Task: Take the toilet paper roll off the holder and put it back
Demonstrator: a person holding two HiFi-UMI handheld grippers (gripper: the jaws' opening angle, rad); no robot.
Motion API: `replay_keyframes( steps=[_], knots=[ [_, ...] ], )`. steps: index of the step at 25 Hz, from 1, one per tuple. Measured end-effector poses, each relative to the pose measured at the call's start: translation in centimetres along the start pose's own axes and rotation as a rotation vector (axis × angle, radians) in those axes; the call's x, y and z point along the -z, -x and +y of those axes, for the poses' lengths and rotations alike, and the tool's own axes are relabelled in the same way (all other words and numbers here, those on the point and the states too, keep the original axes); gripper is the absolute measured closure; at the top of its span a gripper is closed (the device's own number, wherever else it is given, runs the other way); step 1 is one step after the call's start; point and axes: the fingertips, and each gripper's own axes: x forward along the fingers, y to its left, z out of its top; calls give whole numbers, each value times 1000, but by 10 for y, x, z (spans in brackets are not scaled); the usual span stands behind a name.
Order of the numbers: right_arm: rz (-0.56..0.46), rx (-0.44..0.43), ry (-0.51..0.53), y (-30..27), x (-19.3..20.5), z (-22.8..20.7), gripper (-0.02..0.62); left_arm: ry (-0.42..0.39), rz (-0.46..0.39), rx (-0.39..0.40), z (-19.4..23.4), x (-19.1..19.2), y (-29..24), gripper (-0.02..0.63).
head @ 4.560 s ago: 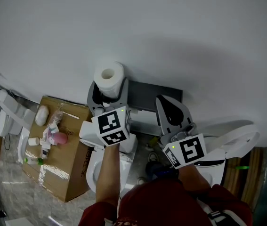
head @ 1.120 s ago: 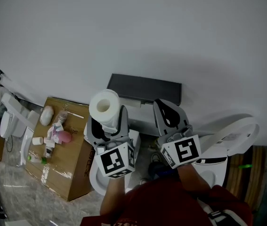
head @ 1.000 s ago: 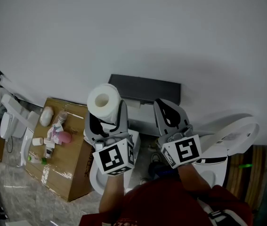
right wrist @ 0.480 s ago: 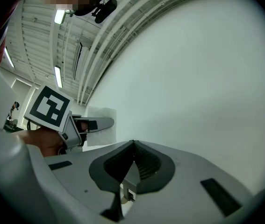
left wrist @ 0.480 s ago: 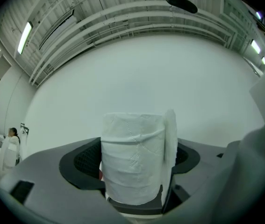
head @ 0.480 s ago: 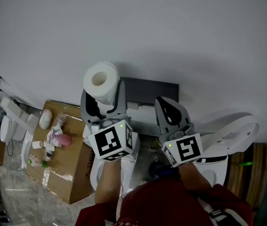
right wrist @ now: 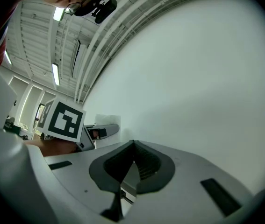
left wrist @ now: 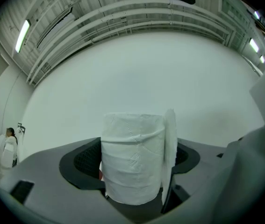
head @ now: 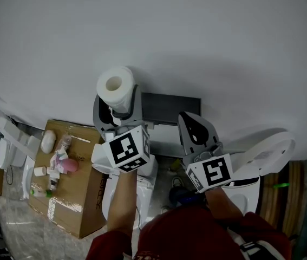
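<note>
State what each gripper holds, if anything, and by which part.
The left gripper holds the toilet paper roll by the lower part of its curved sides, a jaw on each side. The right gripper holds nothing; its jaws are together.

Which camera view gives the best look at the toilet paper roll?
The left gripper view: the toilet paper roll fills the centre, clamped in the left gripper, its loose sheet hanging at the right. The head view shows only its small hollow end. The right gripper view hardly shows it.
</note>
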Motion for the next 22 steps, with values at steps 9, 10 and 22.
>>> replay_keyframes(
  steps=[9,10,22],
  knots=[
    [14,11,1,-1,6,-5,588,6,68,11,-1,44,-13,175],
    [17,12,0,-2,7,-6,588,7,74,11,-1,47,-13,175],
    [13,10,-6,1,8,-7,588,22,132,0,-2,65,-14,175]
  ],
)
